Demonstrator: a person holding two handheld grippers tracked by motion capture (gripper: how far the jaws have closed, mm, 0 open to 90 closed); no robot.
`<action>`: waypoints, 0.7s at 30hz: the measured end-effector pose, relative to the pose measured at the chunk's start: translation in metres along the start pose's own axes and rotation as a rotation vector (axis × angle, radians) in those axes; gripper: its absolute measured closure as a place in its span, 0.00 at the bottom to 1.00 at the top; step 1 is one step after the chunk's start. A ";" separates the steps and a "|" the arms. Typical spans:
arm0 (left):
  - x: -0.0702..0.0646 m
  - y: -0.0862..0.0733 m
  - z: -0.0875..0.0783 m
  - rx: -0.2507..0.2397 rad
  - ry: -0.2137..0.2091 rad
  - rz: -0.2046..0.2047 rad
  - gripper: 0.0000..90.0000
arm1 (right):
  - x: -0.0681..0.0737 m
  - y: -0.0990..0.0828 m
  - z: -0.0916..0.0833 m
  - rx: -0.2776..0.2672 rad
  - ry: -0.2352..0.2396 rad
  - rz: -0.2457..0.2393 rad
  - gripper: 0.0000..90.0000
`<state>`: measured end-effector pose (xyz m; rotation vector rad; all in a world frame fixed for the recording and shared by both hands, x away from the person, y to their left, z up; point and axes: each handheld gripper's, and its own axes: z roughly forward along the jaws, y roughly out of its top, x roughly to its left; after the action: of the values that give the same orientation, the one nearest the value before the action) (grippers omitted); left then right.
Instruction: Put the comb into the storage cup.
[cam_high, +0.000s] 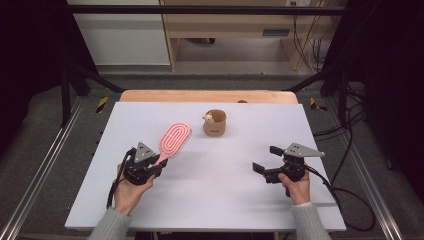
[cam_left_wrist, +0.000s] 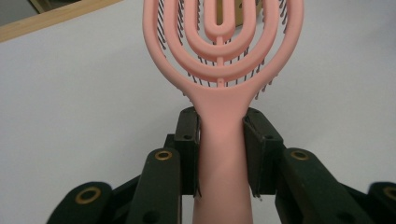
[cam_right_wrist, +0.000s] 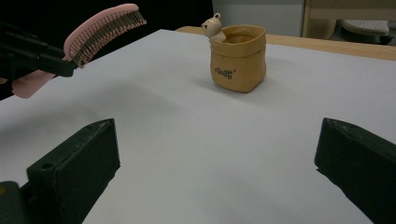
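Pink hairbrush (cam_left_wrist: 223, 74) handle clamped in left tool (cam_left_wrist: 220, 154) (head projecting forward); right tool (cam_right_wrist: 215, 163) open.

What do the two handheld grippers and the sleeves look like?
Both grippers, left and right, are black, each with two blocky black jaws on linked arms with brass-coloured pivot pins. Each carries a grey three-cornered plate on top, dotted with small holes. A black cable trails from each; the right one loops off the table edge. The person wears light grey knit sleeves.

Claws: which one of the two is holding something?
The left claw. Its jaws squeeze the handle of the pink hairbrush, lifted off the table. The right claw stands wide open with nothing between its jaws.
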<state>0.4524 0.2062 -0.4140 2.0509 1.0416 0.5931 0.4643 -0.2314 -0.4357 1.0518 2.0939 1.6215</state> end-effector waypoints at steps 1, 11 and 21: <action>-0.001 0.000 0.000 -0.002 -0.002 0.003 0.77 | 0.001 0.000 0.000 -0.001 0.002 -0.001 0.00; -0.013 0.001 0.005 0.005 -0.014 0.020 0.77 | 0.007 0.003 0.005 -0.008 0.004 0.017 0.00; -0.023 0.005 0.010 0.006 -0.017 0.035 0.77 | 0.013 0.005 0.009 -0.008 0.016 0.022 0.00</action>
<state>0.4483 0.1809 -0.4178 2.0792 1.0010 0.5904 0.4631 -0.2150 -0.4311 1.0660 2.0915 1.6522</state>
